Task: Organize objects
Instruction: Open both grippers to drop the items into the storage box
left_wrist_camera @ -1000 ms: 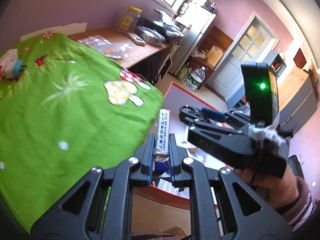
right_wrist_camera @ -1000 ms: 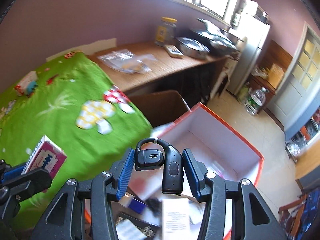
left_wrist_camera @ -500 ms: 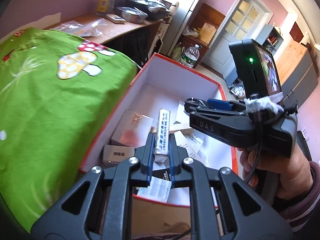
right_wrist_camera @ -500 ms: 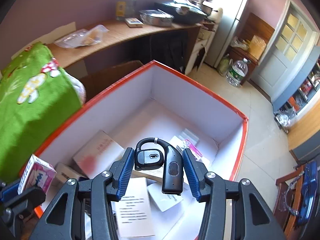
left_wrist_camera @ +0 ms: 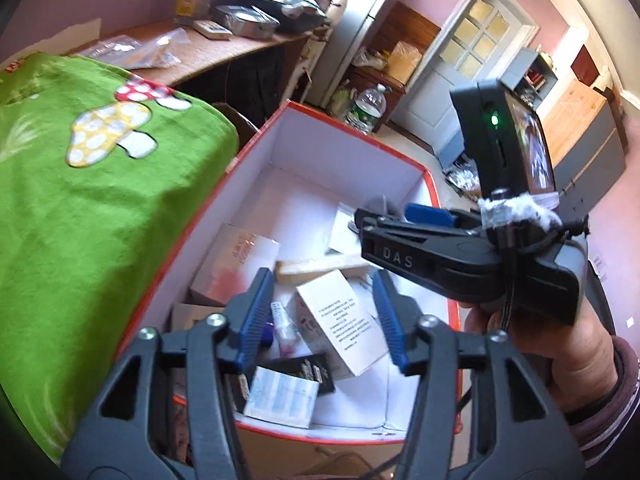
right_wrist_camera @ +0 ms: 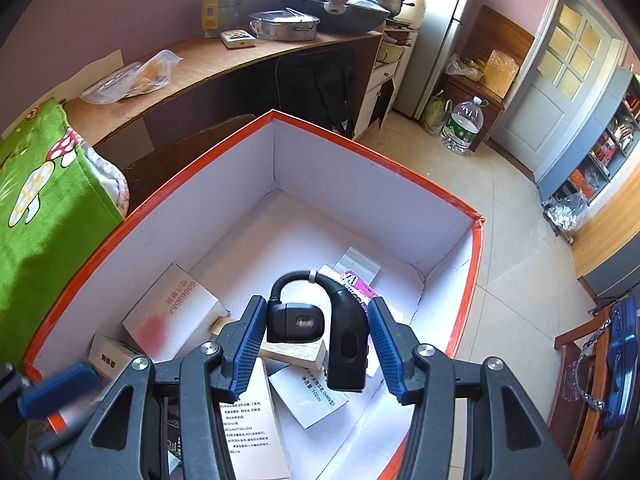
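Observation:
A white box with a red rim [left_wrist_camera: 352,132] [right_wrist_camera: 380,164] stands beside the green cloth and holds several small cartons and leaflets. My left gripper [left_wrist_camera: 322,276] hangs over its near end, jaws opening and gripping nothing. A narrow white and pink carton [left_wrist_camera: 284,320] lies loose below, close to the left pad. My right gripper [right_wrist_camera: 317,302] [left_wrist_camera: 372,220] is over the box's middle. A black ear-hook earphone [right_wrist_camera: 348,344] sits between its blue pads. Those jaws are starting to open, and the pads still look to touch it.
A green mushroom-print cloth [left_wrist_camera: 80,220] [right_wrist_camera: 36,200] covers the surface left of the box. Behind it a wooden counter [right_wrist_camera: 224,56] carries bags, a jar and pans. A water bottle [right_wrist_camera: 460,124] stands on the tiled floor. A person's hand [left_wrist_camera: 560,344] holds the right gripper.
Both grippers came from the green cloth to over the box and sank a little. The left jaws opened and let the narrow carton drop in. The right jaws widened slightly around the earphone.

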### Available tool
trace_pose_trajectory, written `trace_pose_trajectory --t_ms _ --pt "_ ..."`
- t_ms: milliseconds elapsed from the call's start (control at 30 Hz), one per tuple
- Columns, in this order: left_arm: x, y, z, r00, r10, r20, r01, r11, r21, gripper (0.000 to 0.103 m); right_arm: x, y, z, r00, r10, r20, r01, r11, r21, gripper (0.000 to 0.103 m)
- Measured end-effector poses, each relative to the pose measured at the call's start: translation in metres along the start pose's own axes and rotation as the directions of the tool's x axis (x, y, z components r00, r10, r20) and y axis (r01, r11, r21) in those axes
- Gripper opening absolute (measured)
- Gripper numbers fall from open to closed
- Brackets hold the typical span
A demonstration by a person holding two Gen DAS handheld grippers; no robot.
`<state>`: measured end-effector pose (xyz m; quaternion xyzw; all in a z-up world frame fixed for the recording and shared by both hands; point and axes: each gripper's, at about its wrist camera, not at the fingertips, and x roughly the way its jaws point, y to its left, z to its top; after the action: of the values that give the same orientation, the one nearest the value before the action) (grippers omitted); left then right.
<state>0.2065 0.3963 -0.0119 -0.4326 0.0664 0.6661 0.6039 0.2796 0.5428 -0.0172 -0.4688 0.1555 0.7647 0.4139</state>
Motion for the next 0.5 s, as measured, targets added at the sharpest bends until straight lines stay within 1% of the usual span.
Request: trace_pose_trajectory --t_ms 33,100,167,333,500 --pt "-0.001 0.002 0.002 1.000 -0.005 0.004 0.005 1.000 -0.005 0.063 0.000 0.000 0.000 1.000 -0.003 0.001 0.003 1.000 0.003 0.057" --pt "-0.006 0.003 0.004 1.000 -0.003 0.020 0.003 1.000 -0.011 0.065 -0.001 0.001 0.000 1.000 -0.013 0.004 0.013 1.000 0.005 0.059" --pt "-0.012 0.002 0.006 0.999 -0.003 0.033 0.003 1.000 -0.009 0.066 -0.003 0.003 0.001 1.000 -0.006 0.007 0.006 1.000 0.005 0.062" --pt "-0.028 0.000 0.011 0.998 0.011 0.065 -0.011 1.000 0.001 0.067 -0.012 0.008 0.003 1.000 0.001 0.026 -0.001 1.000 -0.001 0.062" --pt "-0.052 0.001 0.021 0.992 0.047 0.115 -0.050 0.999 0.022 0.069 -0.024 0.017 0.009 0.999 0.012 0.051 -0.011 1.000 -0.011 0.063"
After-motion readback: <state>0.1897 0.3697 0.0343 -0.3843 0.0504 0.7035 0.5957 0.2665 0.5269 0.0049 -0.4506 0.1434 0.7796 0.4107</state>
